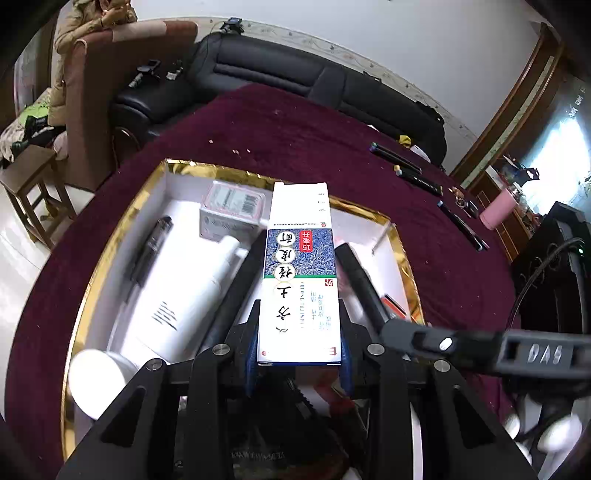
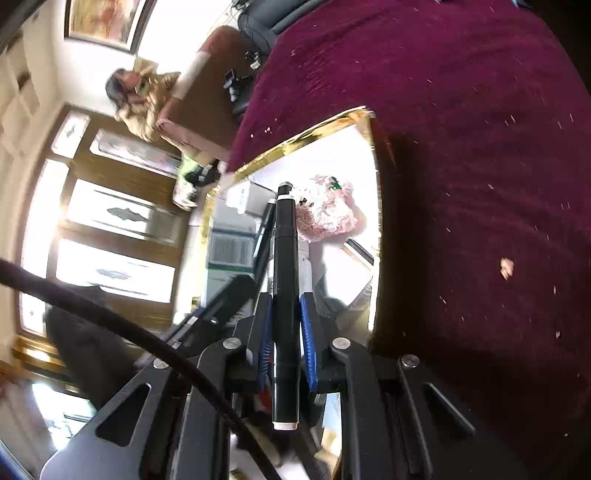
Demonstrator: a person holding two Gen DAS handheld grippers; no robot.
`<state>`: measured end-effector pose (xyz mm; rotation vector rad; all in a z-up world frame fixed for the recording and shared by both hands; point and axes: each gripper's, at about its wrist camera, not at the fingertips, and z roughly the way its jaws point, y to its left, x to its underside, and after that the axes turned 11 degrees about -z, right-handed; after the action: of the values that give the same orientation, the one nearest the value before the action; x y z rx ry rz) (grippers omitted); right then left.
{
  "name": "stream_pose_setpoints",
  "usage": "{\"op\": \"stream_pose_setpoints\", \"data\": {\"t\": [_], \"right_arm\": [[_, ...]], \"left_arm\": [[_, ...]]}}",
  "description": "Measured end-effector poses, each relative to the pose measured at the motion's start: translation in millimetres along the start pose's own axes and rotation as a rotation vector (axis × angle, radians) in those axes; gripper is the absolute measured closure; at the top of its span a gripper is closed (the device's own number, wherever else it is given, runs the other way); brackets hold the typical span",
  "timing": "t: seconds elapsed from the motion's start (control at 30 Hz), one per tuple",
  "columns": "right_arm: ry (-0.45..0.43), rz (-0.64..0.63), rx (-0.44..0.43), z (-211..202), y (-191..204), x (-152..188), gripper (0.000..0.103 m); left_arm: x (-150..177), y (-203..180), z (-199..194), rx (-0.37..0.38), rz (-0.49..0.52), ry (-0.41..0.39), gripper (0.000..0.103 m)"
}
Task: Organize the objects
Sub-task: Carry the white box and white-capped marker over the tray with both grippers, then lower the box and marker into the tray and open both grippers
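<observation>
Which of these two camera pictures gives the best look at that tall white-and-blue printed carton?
The left wrist view: the tall white-and-blue printed carton fills the centre, face-on with its print readable, clamped in the left gripper. The right wrist view shows only a blurred blue-and-white sliver of it behind the black pen.

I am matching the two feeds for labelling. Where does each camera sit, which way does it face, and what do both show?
Left wrist: sits on the left hand-held gripper, looking forward and down over its fingers, shut on a blue and white carton, above the gold-rimmed tray.
Right wrist: sits on the right hand-held gripper, rolled sideways, facing down over its fingers, shut on a black marker.
Shared: the tray, the maroon cloth, a seated person.
</observation>
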<state>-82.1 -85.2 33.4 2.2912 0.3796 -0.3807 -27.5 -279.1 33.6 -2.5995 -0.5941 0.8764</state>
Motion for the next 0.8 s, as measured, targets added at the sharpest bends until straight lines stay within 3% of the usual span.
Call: {"op": "stream_pose_setpoints", "data": {"t": [0.13, 0.2, 0.27, 0.33, 0.5, 0.67, 0.77, 0.8], "right_arm": [[-0.014, -0.084, 0.125, 1.8, 10.3, -8.9, 0.088], [-0.03, -0.126, 0.192, 0.1, 14.7, -11.0, 0.083], [-0.037, -0.152, 0.219, -4.6, 16.6, -12.7, 0.07], [-0.054, -0.186, 0.269, -6.4, 22.3, -12.6, 0.065], [-0.1, -0.213, 0.322, -24.2, 26.9, -4.0, 0.065], [-0.176, -0.252, 0.362, -51.6, 36.6, 12.8, 0.061], [-0.226, -0.294, 0.416, -62.9, 47.6, 23.2, 0.056], [-0.246, -0.31, 0.445, -62.3, 54.4, 24.6, 0.056]], "left_arm": [[-1.3, 7.9, 6.2, 0.01, -0.037, 0.026, 0.074], [-0.5, 9.5, 7.8, 0.03, -0.049, 0.039, 0.073], [0.3, 10.1, 4.5, 0.03, -0.049, 0.039, 0.073], [1.1, 8.9, 5.8, 0.024, -0.047, 0.047, 0.072], [3.9, 3.1, 1.0, 0.006, -0.046, 0.041, 0.065], [11.6, -8.2, -28.1, 0.007, -0.013, -0.057, 0.063], [21.7, -18.4, -60.6, -0.021, 0.026, -0.191, 0.045], [27.7, -21.9, -78.2, -0.025, 0.038, -0.263, 0.045]]}}
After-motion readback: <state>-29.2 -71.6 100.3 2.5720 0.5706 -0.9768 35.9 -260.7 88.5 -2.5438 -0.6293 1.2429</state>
